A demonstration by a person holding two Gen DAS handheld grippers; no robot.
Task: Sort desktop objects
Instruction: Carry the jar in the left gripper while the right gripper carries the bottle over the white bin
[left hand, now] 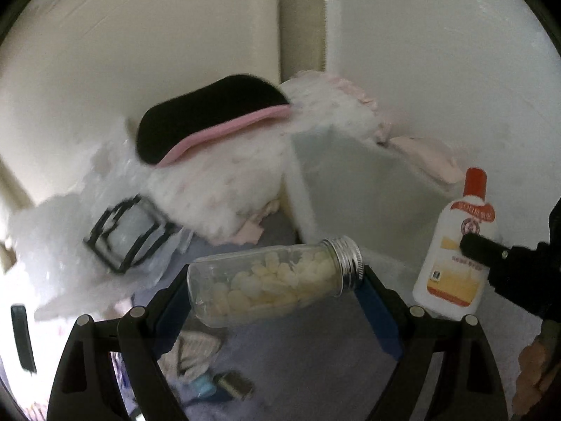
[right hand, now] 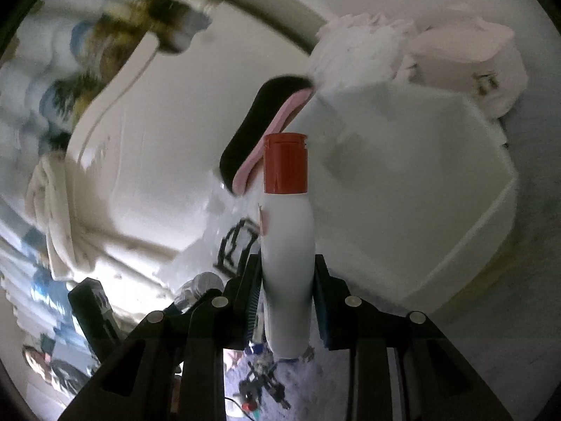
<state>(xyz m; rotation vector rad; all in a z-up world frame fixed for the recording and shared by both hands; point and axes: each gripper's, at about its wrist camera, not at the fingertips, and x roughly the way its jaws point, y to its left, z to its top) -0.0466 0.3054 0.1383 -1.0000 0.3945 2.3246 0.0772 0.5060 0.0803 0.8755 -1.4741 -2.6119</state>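
The left gripper [left hand: 277, 301] is closed on a clear glass jar [left hand: 270, 282] with a silver screw lid – the jar lies sideways between the 2 fingers, its lid pointing to the right finger and its base to the left one, and it is partly filled with pale yellow pieces. The jar is held in the air above a grey-blue surface [left hand: 315, 347]. The right gripper [right hand: 286, 301] is closed on a white lotion bottle [right hand: 287, 263] with an orange-red cap; the bottle stands upright between the blue pads [right hand: 322, 319], with the cap well above the fingertips and the rounded bottom just below them. In the left wrist view the same bottle [left hand: 452, 245] shows at the right side, and a black finger of the right gripper presses on its label. Behind both objects stands a white storage box [right hand: 420, 182], open at the top, near the bottle. A black and pink flat item [left hand: 210, 119] – I cannot tell what it is – leans on a white fluffy cloth [left hand: 231, 182] just beside the box. Further left lies a clear pouch with black edges [left hand: 126, 235]. The view is blurred, so small details on the surface below are not clear.
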